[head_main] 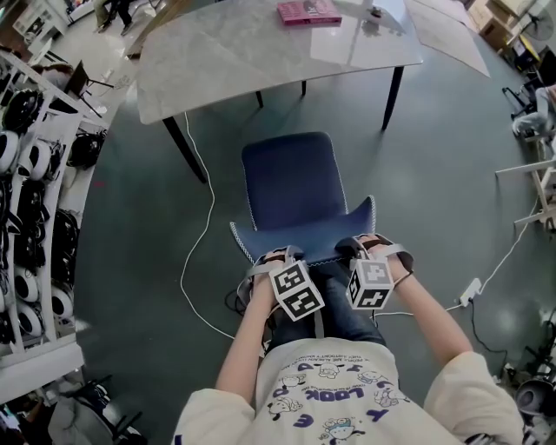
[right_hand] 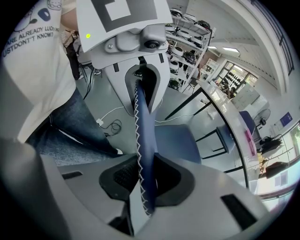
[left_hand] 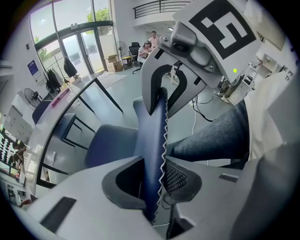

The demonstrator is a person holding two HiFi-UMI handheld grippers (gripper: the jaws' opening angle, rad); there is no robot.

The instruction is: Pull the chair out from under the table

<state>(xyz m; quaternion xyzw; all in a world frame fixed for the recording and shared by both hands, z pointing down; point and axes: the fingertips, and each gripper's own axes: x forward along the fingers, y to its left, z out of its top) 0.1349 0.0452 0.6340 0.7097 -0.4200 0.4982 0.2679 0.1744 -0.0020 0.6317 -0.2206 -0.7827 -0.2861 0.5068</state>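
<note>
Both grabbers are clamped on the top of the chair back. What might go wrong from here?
The left gripper and right gripper pinch only the thin top edge of the chair, so a hard tug might slip them off or tip the chair. A white cable lies on the floor beside the chair; a chair leg might snag it.

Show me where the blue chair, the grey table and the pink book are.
blue chair (head_main: 291, 178), head view, middle of the seat.
grey table (head_main: 252, 52), head view, bare part of the top.
pink book (head_main: 308, 11), head view, middle of its cover.
</note>
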